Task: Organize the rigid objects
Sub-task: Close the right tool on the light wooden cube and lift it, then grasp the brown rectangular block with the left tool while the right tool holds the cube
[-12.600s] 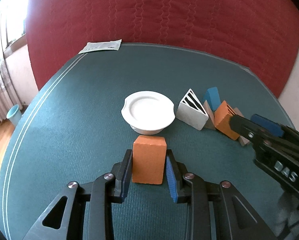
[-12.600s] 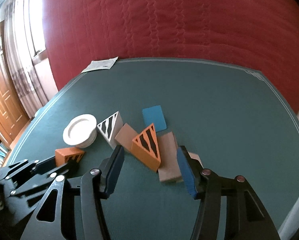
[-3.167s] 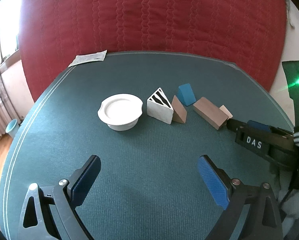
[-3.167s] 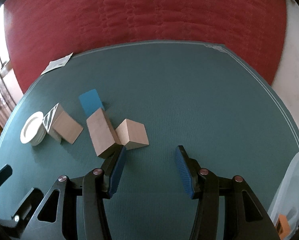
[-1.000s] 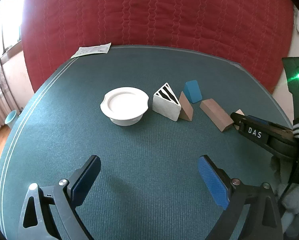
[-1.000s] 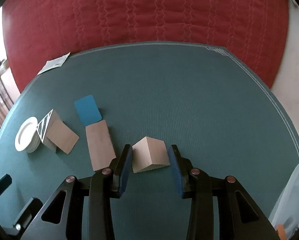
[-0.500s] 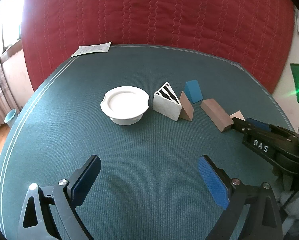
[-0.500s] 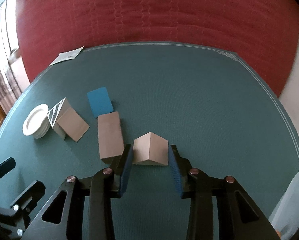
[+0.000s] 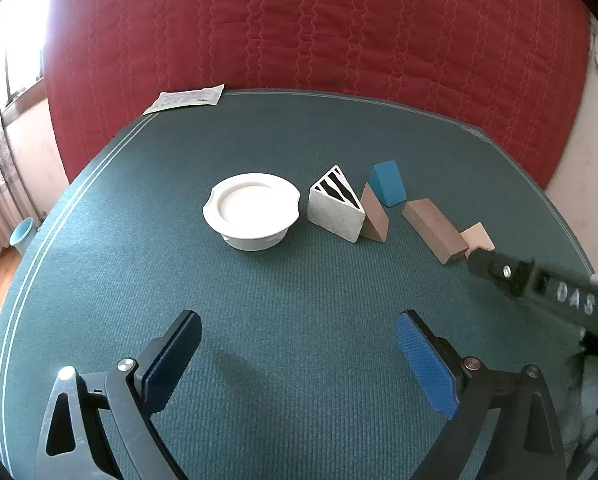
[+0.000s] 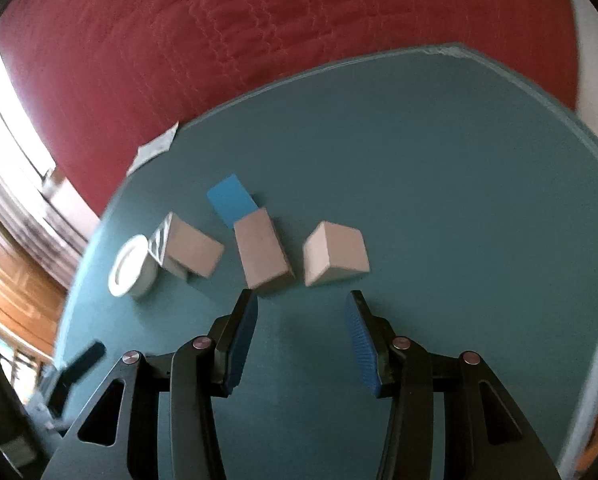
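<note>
The tan cube (image 10: 335,254) sits on the green desk (image 10: 459,180), just ahead of the right hand-held gripper (image 10: 301,340), whose jaws are spread with nothing between them, so the cube is loose and not touching either pad. Right beside it on the left is a brown block (image 10: 261,254), with a blue block (image 10: 231,200) touching its far end. Further left there's a brown wedge (image 10: 193,250) leaning against a white striped wedge (image 9: 335,208), then a white bowl (image 9: 251,216) near that.

From the left wrist view it's the same row: bowl, striped wedge, brown wedge, blue block behind, brown block, cube at the far right. The left hand-held gripper (image 9: 299,354) hovers well back from all of it, jaws wide apart and empty. A paper sheet (image 9: 185,98) lies on the desk's far left edge, with a red quilt (image 9: 319,32) behind.
</note>
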